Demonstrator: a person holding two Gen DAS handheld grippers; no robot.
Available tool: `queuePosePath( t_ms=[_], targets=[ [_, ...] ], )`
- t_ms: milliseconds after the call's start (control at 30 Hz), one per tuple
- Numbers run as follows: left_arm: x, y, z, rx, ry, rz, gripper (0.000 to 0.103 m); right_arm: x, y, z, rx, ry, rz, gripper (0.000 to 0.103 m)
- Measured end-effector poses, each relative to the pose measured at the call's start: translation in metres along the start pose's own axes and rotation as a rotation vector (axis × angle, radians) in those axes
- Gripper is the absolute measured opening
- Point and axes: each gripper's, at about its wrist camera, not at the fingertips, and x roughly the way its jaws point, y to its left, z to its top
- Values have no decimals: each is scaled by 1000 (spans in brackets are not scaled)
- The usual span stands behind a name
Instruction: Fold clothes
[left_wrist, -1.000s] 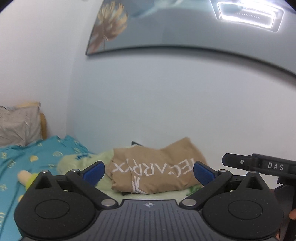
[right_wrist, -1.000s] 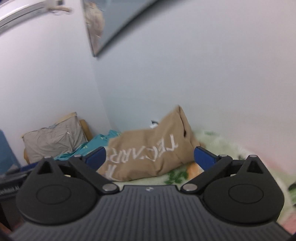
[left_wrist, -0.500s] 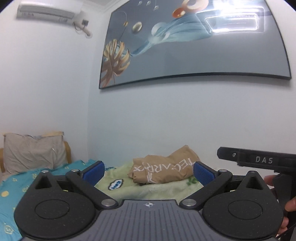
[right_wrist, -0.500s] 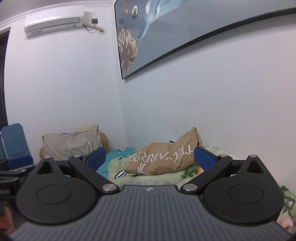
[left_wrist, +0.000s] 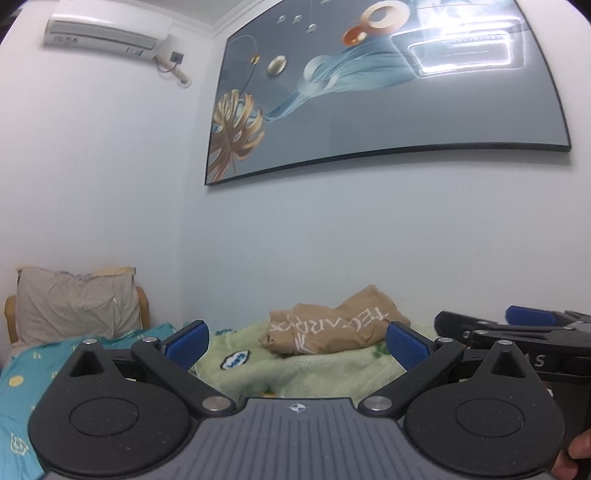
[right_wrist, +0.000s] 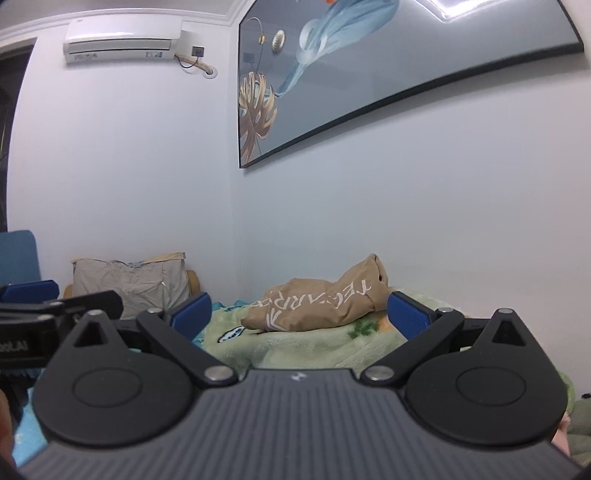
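One crumpled tan garment (left_wrist: 328, 326), fleecy blanket (left_wrist: 317, 369).

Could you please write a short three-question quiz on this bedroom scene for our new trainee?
1. True or false: the tan garment lies crumpled on the green blanket, close to the wall.
2. Multiple choice: the left hand-held gripper is A) shut on the garment, B) open and holding nothing, C) shut on the pillow.
3. Fill in: the right hand-held gripper is ____ and apart from the garment.

Key: 1 true; 2 B; 3 open.
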Motion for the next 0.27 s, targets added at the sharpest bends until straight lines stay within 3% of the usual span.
queuePosePath(
  t_ms=[267],
  targets=[
    [-13, 2, -9, 9, -9, 34, 103, -8, 11, -12, -33, -6, 4, 103]
  ],
)
